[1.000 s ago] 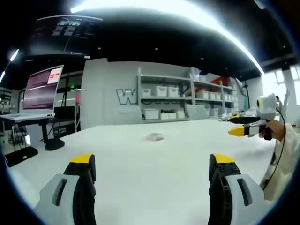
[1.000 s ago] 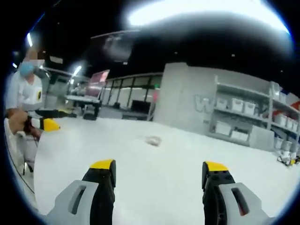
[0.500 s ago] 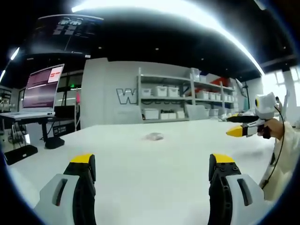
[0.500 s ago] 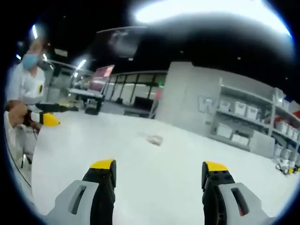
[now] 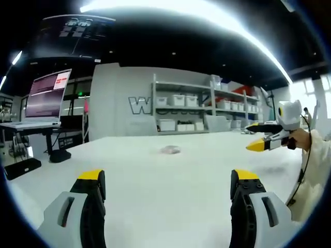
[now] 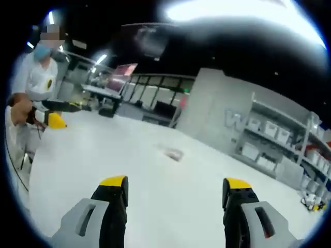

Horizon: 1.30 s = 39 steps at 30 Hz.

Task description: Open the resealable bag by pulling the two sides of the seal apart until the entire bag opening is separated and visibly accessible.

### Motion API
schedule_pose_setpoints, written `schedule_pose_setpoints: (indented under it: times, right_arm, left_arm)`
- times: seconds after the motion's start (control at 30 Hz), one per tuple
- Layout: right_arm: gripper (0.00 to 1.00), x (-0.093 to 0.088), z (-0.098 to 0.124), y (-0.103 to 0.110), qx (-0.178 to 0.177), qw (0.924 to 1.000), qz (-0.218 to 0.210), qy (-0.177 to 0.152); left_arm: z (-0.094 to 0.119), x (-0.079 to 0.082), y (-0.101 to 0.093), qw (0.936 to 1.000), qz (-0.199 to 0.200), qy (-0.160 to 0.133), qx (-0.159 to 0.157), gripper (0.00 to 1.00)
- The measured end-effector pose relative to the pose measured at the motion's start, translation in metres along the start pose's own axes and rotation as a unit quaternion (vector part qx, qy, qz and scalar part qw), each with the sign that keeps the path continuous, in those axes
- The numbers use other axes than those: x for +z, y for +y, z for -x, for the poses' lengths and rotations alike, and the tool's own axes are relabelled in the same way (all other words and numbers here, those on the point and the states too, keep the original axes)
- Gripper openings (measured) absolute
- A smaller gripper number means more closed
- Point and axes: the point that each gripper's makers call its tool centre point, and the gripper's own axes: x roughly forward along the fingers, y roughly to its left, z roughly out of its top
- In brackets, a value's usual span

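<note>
Glaring ceiling strip light; bowed, blurred edges

A lab: shelving with storage bins, monitor on stand.

One resealable bag lies on one white table, two grippers are held over it, the left gripper and the right gripper, and one laptop stands on a side stand.
</note>
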Motion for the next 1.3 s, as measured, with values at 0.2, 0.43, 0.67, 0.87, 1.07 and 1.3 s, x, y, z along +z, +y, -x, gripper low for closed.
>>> schedule_pose_setpoints:
  times: [0.2, 0.43, 0.67, 0.87, 1.07, 1.3]
  right_arm:
    - [0.75, -0.001, -0.005, 0.000, 0.001, 1.0000, 0.000, 0.002]
    - [0.75, -0.002, -0.012, 0.000, 0.010, 0.9998, 0.011, 0.011]
    - [0.75, -0.002, -0.017, -0.002, 0.015, 0.9998, -0.007, 0.008]
    - [0.75, -0.005, -0.018, -0.004, 0.017, 0.9996, -0.023, 0.009]
    - [0.74, -0.007, -0.020, -0.005, 0.015, 0.9994, -0.028, 0.011]
    - [0.74, -0.007, -0.024, -0.003, 0.019, 0.9986, -0.050, 0.008]
  left_arm:
    - [0.000, 0.001, -0.001, 1.0000, -0.001, 0.000, -0.002, 1.00]
    - [0.000, 0.000, -0.001, 1.0000, -0.001, 0.002, -0.001, 1.00]
    - [0.000, 0.004, -0.002, 1.0000, -0.003, -0.001, -0.003, 1.00]
    - [0.001, 0.006, -0.003, 1.0000, -0.005, -0.002, -0.003, 1.00]
    - [0.001, 0.008, -0.005, 1.0000, -0.006, -0.004, -0.005, 1.00]
    - [0.001, 0.007, -0.005, 1.0000, -0.006, -0.003, -0.004, 1.00]
